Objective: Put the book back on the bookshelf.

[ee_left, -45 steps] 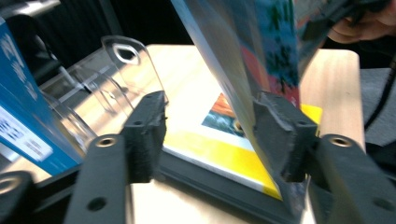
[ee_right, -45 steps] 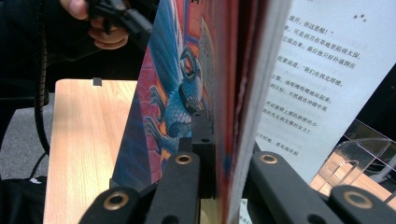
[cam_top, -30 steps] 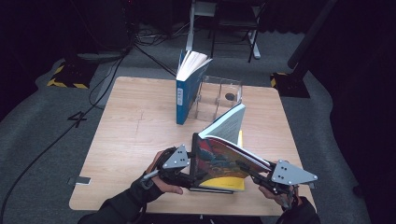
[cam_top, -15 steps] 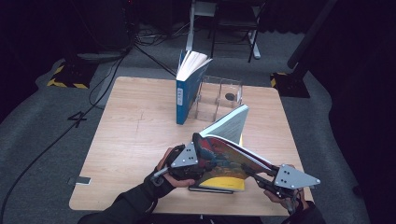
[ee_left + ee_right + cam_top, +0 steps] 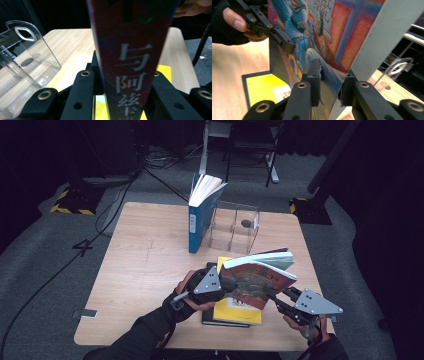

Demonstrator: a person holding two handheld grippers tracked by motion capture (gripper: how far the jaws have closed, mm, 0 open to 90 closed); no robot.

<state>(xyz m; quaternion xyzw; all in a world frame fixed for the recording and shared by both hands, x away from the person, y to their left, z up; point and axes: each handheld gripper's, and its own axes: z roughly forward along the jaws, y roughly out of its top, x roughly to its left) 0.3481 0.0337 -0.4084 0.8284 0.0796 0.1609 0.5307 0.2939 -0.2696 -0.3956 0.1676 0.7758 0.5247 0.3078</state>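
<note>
A person at the desk [image 5: 145, 265] holds a thick book with a colourful illustrated cover [image 5: 257, 282] off the surface, between both grippers. The left gripper [image 5: 220, 287] has the book by its spine end; in the left gripper view the dark red spine with pale characters [image 5: 130, 62] stands upright between the two black jaws, which have just been closing and now press on it from either side. The right gripper [image 5: 280, 301] takes the book from the opposite side; in the right gripper view its jaws sit on either side of the lower edge, one pad on the painted cover [image 5: 317, 32], the other against the pale page block, and these jaws have just been easing open a little while the book remains between them. The book hangs tilted, cover toward the person, pages up, above a yellow book [image 5: 235, 309] lying flat on a dark one near the desk's front edge. Behind it stands a clear acrylic book stand [image 5: 235, 227], and just beside that a blue book [image 5: 200, 215] upright, its pages fanned open at the top.
</note>
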